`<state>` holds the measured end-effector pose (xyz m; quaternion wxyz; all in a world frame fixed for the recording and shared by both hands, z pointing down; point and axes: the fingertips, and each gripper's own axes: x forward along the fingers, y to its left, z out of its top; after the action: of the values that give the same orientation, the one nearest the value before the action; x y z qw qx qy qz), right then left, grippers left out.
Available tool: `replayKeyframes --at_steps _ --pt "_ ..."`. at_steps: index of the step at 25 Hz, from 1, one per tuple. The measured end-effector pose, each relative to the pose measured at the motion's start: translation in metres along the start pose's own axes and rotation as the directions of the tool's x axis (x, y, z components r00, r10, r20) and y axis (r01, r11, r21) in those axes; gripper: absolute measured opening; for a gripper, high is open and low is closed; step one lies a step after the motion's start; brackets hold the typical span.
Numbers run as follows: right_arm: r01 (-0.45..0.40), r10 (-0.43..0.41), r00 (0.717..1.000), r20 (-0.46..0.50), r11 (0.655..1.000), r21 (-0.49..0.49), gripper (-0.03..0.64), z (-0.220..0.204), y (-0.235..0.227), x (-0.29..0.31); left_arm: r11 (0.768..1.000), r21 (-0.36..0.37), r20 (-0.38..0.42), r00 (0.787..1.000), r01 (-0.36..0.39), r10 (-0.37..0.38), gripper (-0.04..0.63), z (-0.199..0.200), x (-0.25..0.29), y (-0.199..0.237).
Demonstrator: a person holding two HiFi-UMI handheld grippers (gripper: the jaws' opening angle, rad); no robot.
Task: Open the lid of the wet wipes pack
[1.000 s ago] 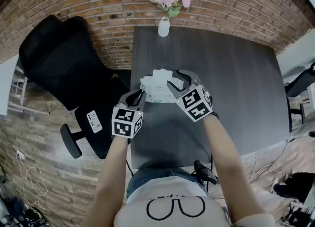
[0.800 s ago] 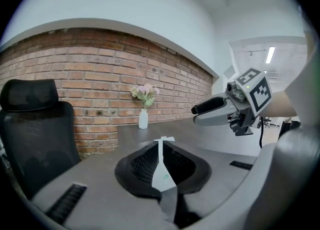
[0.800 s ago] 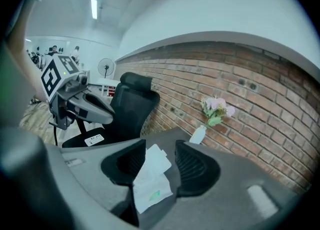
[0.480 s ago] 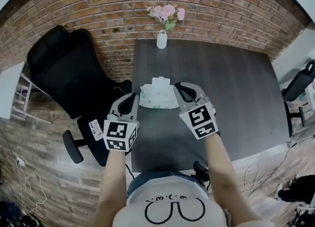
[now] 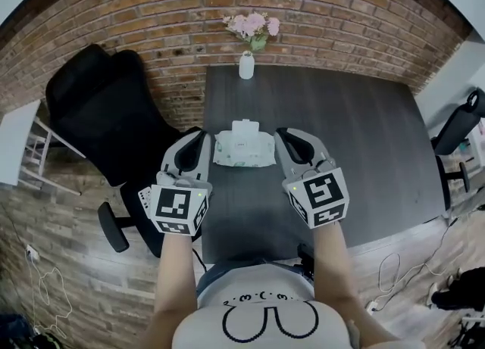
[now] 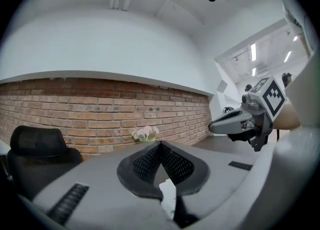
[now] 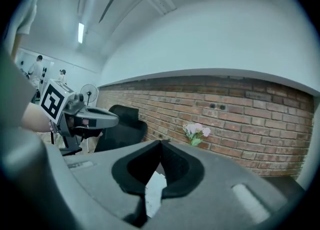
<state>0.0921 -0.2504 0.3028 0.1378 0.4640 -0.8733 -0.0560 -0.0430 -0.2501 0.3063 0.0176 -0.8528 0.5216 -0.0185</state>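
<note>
Wipes pack [image 5: 244, 151] lies flat on table [image 5: 364, 135], near its front-left part, w/ white lid [image 5: 245, 126] flipped up at far edge. L gripper [image 5: 201, 135] just left of it, R gripper [image 5: 283, 135] just right. Both clenched tip-to-tip, nothing gripped. Vase [image 5: 246, 65] at table's far edge.

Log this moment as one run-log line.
left gripper: shut, empty | right gripper: shut, empty | wet wipes pack: flat on table, between grippers, touched by neither | lid: appears flipped open
</note>
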Motion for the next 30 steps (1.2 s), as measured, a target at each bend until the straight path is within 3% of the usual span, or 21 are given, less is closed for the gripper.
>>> replayKeyframes --at_steps 11,30 --pt "0.062 -0.062 0.992 0.107 0.998 -0.004 -0.003 0.042 -0.013 -0.032 0.997 0.073 0.097 0.995 -0.016 0.009 -0.002 0.043 -0.013 -0.005" --pt "0.055 -0.051 0.993 0.103 0.998 -0.036 -0.002 0.044 -0.003 -0.034 0.997 0.07 0.105 0.994 -0.011 0.004 -0.002 0.048 -0.015 -0.008"
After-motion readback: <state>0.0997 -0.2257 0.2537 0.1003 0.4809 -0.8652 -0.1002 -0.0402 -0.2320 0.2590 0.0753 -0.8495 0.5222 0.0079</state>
